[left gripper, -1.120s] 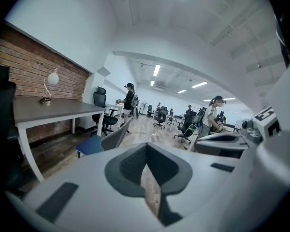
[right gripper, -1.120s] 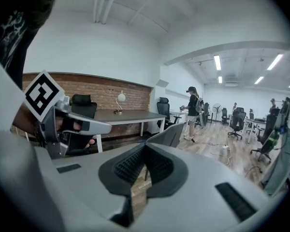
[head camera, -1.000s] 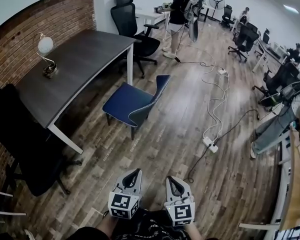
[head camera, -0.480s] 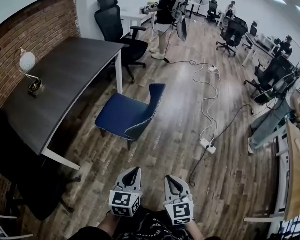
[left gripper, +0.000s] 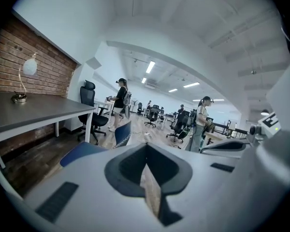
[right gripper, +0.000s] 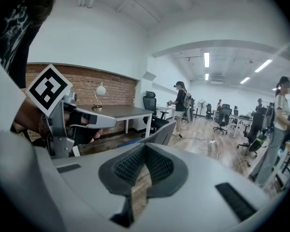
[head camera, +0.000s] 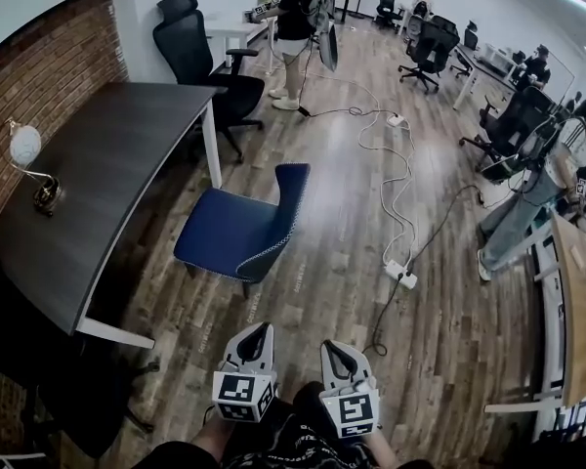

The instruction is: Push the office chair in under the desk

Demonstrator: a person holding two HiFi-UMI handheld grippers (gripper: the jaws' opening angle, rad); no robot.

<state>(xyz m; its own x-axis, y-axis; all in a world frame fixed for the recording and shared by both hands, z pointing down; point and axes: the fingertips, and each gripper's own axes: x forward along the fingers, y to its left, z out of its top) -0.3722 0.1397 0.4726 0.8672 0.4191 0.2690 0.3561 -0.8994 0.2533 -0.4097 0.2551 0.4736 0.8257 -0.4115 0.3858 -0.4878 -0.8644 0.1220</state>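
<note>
both my hands have come nearer the blue chair (head camera: pixel 236 231), which stands out beside the desk (head camera: pixel 98 174), not under it. left gripper (head camera: pixel 264 330) and right gripper (head camera: pixel 326 346) closed, empty.

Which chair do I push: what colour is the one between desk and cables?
Blue chair, clearest in head view.

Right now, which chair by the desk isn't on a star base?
The blue padded chair beside the desk: it stands on straight legs. The black office chair at the desk's far end has a star base.
</note>
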